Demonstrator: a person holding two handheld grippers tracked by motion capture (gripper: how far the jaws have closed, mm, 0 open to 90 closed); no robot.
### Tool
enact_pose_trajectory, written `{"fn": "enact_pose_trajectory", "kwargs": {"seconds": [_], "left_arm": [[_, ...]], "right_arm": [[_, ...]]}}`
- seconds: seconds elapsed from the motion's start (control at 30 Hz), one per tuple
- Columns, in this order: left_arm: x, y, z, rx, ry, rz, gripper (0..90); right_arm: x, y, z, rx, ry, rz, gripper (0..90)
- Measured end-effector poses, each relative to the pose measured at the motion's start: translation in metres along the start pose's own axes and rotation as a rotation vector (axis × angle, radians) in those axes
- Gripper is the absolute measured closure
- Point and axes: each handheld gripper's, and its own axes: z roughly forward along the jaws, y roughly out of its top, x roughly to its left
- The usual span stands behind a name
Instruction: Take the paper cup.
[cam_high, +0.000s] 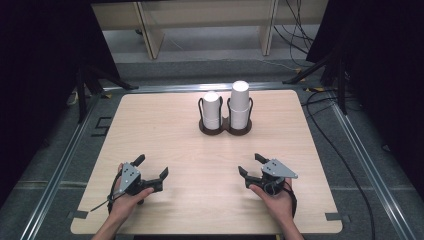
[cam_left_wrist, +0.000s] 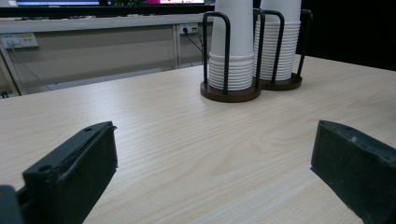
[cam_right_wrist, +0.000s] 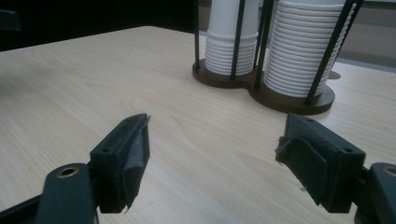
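The cups (cam_high: 226, 111) stand at 12 o'clock on the bench (cam_high: 165, 130), well apart from both empty, open tongs: left (cam_high: 151, 167), right (cam_high: 249, 165).

The table (cam_high: 165, 125) lies bare between the near edge and the cup holder (cam_high: 226, 128), so either gripper has an unblocked run forward across the wood. The holder stands near the far edge, around the middle, with two stacks of white paper cups (cam_high: 240, 104) upright inside its dark wire loops (cam_left_wrist: 227, 51); those loops hem each stack at the sides, leaving the tops free from above. Wide bare wood flanks the holder on both sides. Black curtains (cam_high: 40, 75) close in beyond the table's left and right edges.
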Motion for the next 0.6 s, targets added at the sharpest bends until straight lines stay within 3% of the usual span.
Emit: {"fn": "enact_pose_trajectory", "kwargs": {"seconds": [0.07, 0.17, 0.23, 0.27, 0.3, 0.33, 0.37, 0.4, 0.43, 0.47, 0.5, 0.57, 0.6], "left_arm": [[0.0, 0.001, -0.001, 0.028, 0.005, 0.002, 0.0], [0.0, 0.001, 0.002, 0.017, 0.003, 0.01, 0.0], [-0.001, 0.002, 0.007, 0.015, -0.003, 0.005, 0.0], [-0.001, 0.004, 0.008, 0.033, -0.005, 0.008, 0.0], [-0.002, 0.005, 0.012, 0.015, -0.008, 0.003, 0.2], [-0.002, 0.007, 0.013, 0.026, -0.01, 0.006, 0.6], [-0.002, 0.009, 0.017, 0.016, -0.019, 0.012, 1.3], [-0.003, 0.012, 0.021, 0.021, -0.026, 0.01, 1.5], [-0.003, 0.014, 0.023, 0.026, -0.029, 0.015, 2.6], [-0.003, 0.018, 0.03, -0.001, -0.047, 0.024, 2.6], [-0.003, 0.022, 0.033, 0.019, -0.049, 0.03, 3.4], [-0.003, 0.029, 0.043, -0.003, -0.077, 0.024, 4.4], [-0.002, 0.033, 0.046, 0.008, -0.079, 0.027, 5.1]], "right_arm": [[0.0, 0.0, 0.0, 0.007, 0.014, 0.003, 23.4], [0.0, 0.001, 0.001, 0.011, 0.011, -0.008, 23.6], [-0.002, 0.003, 0.003, -0.013, -0.002, -0.047, 24.3], [0.0, 0.004, 0.004, -0.013, 0.026, -0.005, 24.5], [-0.001, 0.007, 0.004, -0.016, 0.034, 0.006, 24.9], [-0.002, 0.011, 0.004, -0.013, 0.02, -0.021, 25.3], [-0.002, 0.013, 0.007, -0.026, 0.015, -0.024, 25.4], [-0.001, 0.017, 0.01, -0.024, 0.039, -0.01, 25.4], [0.0, 0.023, 0.013, -0.035, 0.015, -0.038, 25.6], [0.0, 0.023, 0.013, -0.035, 0.015, -0.038, 25.6], [0.001, 0.027, 0.016, -0.034, 0.038, -0.033, 25.6], [0.003, 0.035, 0.021, -0.038, 0.05, -0.049, 26.5], [0.003, 0.039, 0.024, -0.052, 0.056, -0.061, 26.6]]}}
